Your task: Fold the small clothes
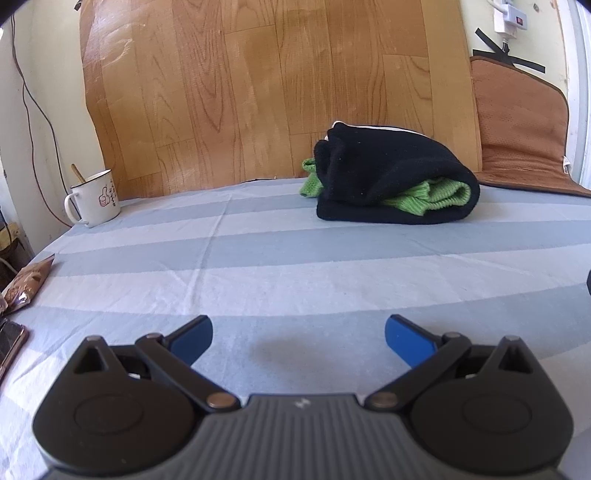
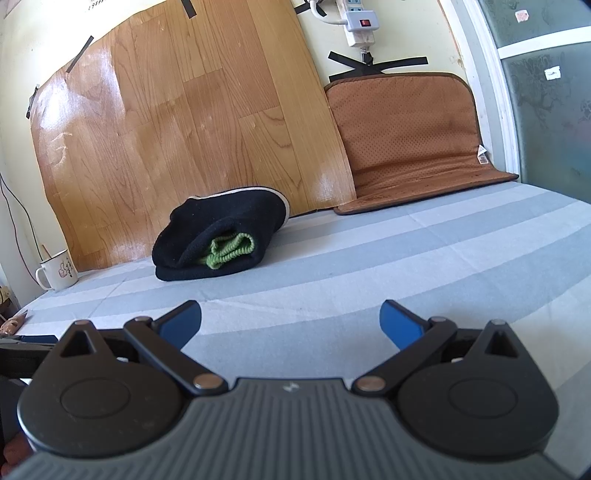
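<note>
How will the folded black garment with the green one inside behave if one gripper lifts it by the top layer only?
The black garment looks soft and thick, so it would probably sag and unfold. The green knit sits loosely in the open fold and may well slip out. On the striped sheet, a push would likely bunch it, not slide it.

Cream wall (image 2: 417,29) upper frame, taped wood-grain sheet (image 2: 184,129) centre, frosted window (image 2: 546,92) right, striped blue-white bedsheet (image 2: 406,266) below, daylight.

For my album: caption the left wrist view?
Open left gripper facing folded black garment on striped sheet.
</note>
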